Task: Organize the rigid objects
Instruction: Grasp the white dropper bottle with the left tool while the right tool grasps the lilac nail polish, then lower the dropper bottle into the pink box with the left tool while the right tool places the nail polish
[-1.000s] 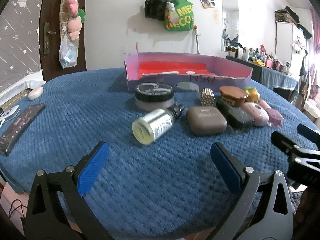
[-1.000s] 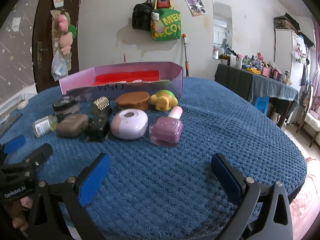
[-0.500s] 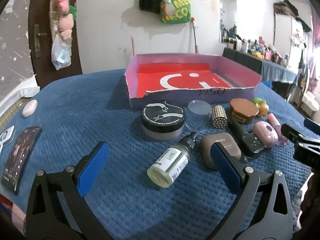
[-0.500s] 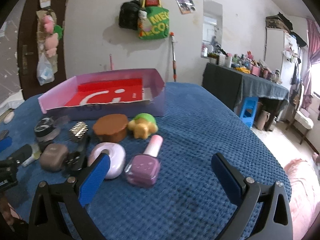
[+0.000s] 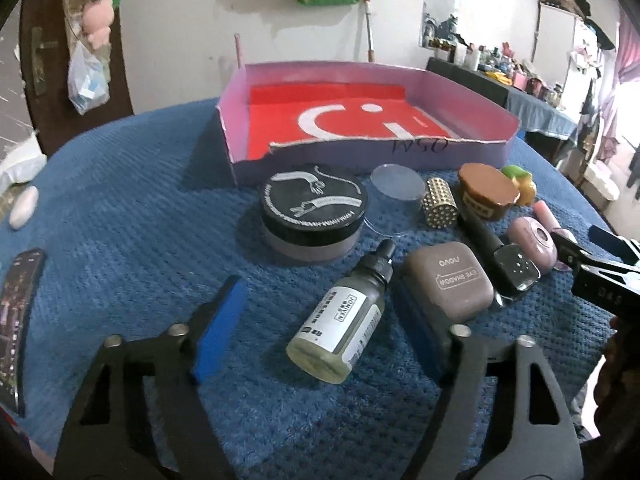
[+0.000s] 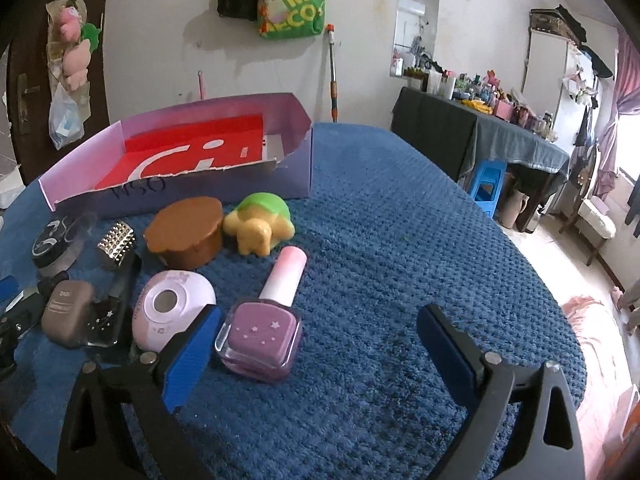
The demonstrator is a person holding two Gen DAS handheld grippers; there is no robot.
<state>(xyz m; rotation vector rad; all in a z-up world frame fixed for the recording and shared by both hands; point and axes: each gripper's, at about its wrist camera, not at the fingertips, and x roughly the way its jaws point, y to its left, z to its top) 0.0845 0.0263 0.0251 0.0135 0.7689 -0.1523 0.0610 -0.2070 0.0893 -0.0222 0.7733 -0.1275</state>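
Going left to right across the blue-covered bench (image 5: 120, 208): way off at the left edge there's a dark phone (image 5: 16, 320) and a small white oval thing (image 5: 24, 210). At the back sits the pink box (image 5: 472, 156) with a red sheet lining its floor.

In front of the box, the round black-lidded jar (image 5: 314, 210), then a clear disc lid (image 5: 397, 186), the gold studded cylinder (image 5: 440, 203), the brown pot (image 6: 185, 231) and the green-and-yellow turtle toy (image 6: 260, 224) just beside it. In the nearer row, the dropper bottle (image 5: 344, 316) lies on its side, cap pointing toward the jar. Next is the taupe eye shadow case (image 5: 450, 278), a black bottle with stars (image 5: 512, 270), the lilac round compact (image 6: 172, 310), and the purple nail polish (image 6: 260, 334) lying down with its pink cap aimed at the turtle.

The left gripper (image 5: 320, 334) has just been closing its jaws; the dropper bottle sits between them but the pads aren't pressing on it yet. The right gripper (image 6: 320, 350) has narrowed only a bit and its jaws are released, the nail polish just inside the left pad, not gripped.
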